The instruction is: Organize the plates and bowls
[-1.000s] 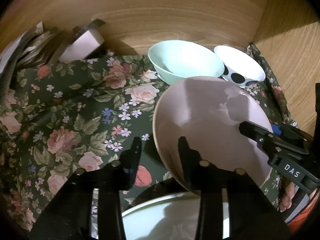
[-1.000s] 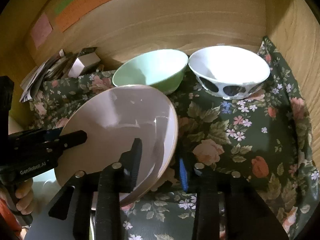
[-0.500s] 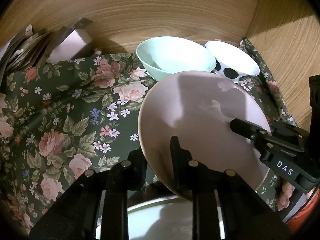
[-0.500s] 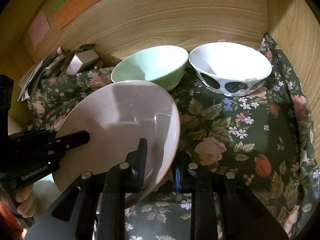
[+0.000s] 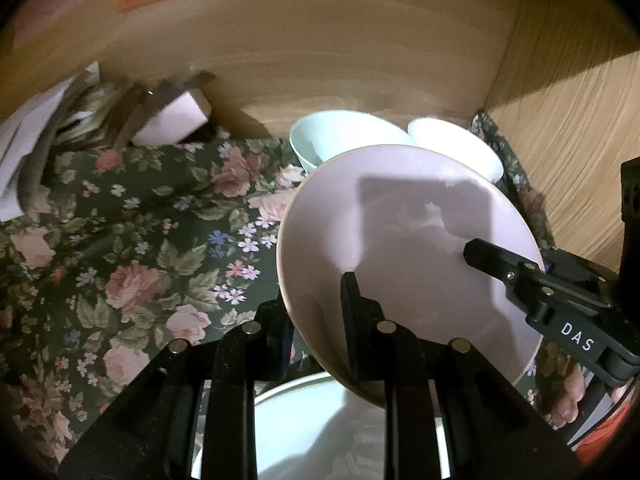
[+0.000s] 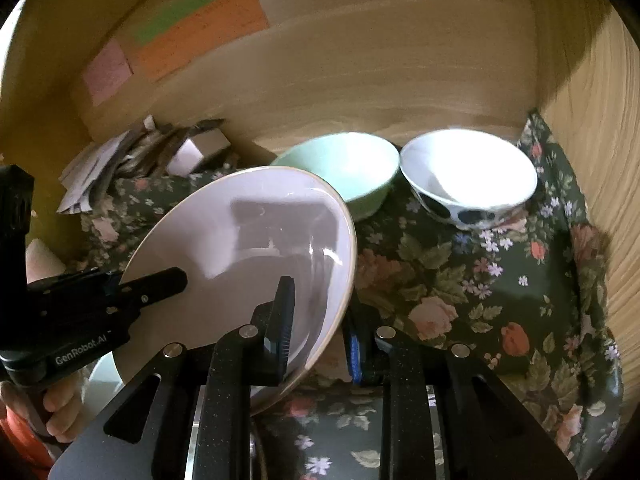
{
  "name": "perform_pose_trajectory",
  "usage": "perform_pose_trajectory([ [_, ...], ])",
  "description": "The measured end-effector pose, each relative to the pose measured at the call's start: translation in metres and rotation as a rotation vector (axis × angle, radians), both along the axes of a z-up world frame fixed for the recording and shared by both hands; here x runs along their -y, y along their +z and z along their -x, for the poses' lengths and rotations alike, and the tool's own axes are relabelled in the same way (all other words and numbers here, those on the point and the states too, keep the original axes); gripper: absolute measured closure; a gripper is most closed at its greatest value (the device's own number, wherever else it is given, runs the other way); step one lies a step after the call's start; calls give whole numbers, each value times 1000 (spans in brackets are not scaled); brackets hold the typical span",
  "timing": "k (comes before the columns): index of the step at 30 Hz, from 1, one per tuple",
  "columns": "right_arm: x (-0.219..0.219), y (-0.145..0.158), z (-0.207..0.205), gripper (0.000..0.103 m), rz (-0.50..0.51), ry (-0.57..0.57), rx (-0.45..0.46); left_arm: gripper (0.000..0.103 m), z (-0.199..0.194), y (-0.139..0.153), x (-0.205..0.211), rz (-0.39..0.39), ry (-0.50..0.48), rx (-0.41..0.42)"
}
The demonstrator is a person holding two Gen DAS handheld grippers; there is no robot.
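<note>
Both grippers are clamping the pink plate (image 6: 248, 248), tilted over the floral cloth (image 6: 460, 288). Left gripper (image 5: 316, 320) is pinching its left rim, right gripper (image 6: 320, 320) its right rim.

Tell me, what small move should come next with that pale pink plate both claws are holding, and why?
Probably lower the pale pink round plate onto the bare floral cloth in front of the mint-green bowl. Both the left gripper and the right gripper clamp its rim, it hangs tilted in the air, and that patch looks free.
</note>
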State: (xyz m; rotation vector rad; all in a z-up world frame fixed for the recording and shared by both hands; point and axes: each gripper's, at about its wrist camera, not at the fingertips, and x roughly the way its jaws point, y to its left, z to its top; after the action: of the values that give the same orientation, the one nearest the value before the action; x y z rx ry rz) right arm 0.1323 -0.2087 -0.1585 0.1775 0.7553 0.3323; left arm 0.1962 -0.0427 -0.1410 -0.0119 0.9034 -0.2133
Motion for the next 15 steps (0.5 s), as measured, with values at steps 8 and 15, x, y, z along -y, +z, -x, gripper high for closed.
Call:
perform_pose_trajectory([
  [8, -17, 21, 11, 82, 9, 24, 54, 82, 18, 22, -13, 24, 29, 62],
  [15, -36, 31, 20, 83, 18, 59, 84, 82, 38, 37, -32, 37, 66, 103],
])
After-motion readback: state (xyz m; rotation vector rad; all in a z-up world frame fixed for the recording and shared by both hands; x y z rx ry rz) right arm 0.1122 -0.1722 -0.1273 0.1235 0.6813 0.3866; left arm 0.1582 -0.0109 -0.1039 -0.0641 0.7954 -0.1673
